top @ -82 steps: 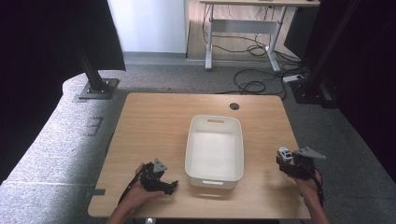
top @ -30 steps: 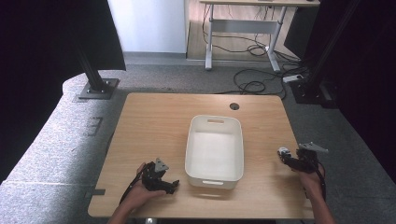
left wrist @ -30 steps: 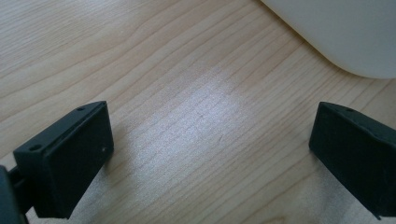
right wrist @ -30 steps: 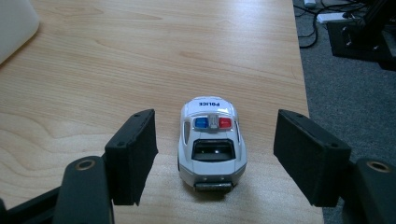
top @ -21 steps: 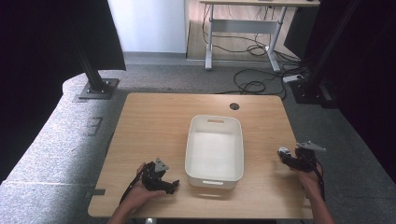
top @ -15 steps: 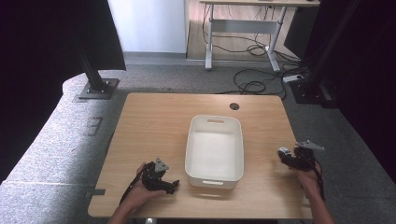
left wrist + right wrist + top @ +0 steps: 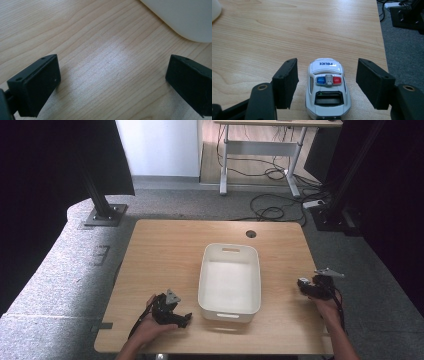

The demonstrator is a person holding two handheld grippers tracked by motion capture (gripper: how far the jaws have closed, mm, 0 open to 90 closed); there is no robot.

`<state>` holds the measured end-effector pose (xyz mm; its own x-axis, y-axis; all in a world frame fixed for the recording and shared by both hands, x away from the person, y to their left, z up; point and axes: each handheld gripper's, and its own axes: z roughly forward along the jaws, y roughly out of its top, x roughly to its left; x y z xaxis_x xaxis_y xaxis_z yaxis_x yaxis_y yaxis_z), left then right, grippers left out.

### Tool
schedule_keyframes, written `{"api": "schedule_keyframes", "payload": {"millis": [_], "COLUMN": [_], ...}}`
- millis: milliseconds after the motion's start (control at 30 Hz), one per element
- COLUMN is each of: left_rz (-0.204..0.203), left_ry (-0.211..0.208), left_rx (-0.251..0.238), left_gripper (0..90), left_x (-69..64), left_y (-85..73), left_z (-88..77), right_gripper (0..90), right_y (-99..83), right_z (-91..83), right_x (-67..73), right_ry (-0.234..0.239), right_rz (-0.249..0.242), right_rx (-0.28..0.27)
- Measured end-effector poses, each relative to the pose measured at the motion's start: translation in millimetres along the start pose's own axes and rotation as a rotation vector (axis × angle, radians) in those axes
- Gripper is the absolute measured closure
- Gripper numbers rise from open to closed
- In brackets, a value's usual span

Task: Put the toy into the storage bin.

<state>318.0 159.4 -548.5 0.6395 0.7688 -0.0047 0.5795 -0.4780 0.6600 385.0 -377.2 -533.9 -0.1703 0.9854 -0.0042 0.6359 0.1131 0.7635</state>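
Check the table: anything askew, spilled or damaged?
Nothing stands out. The toy police car sits upright and intact on the table, between the right gripper and its open jaws. The white bin sits square, nothing inside.

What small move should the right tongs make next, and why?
Probably close a little more, until both pads touch the toy car. The right tongs have just been closing and straddle it on the table, but a gap shows on each side, so nothing is gripped yet. The white bin waits nearby.
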Motion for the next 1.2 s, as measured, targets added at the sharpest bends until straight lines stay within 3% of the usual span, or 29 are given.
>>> {"api": "schedule_keyframes", "payload": {"millis": [300,700,767,1200], "left_rz": [0.004,0.004,0.004,0.004], "left_ry": [-0.002,-0.003,-0.003,-0.003], "left_rx": [0.001,0.001,0.001,0.001], "left_gripper": [0.0,0.0,0.0,0.0], "left_x": [0.3,0.3,0.3,0.3], "left_y": [0.6,0.7,0.7,0.7], "left_z": [0.4,0.5,0.5,0.5], "right_gripper": [36.2,45.8,49.4,50.2], "right_y": [-2.0,-5.2,-6.4,-5.4], "right_z": [7.8,12.6,12.7,8.0], "right_x": [-3.9,-3.3,-3.2,-5.4], "right_ry": [-0.008,0.013,0.020,0.016], "right_rz": [0.004,0.016,0.020,0.045], "right_rx": [0.021,0.068,0.067,0.058]}}
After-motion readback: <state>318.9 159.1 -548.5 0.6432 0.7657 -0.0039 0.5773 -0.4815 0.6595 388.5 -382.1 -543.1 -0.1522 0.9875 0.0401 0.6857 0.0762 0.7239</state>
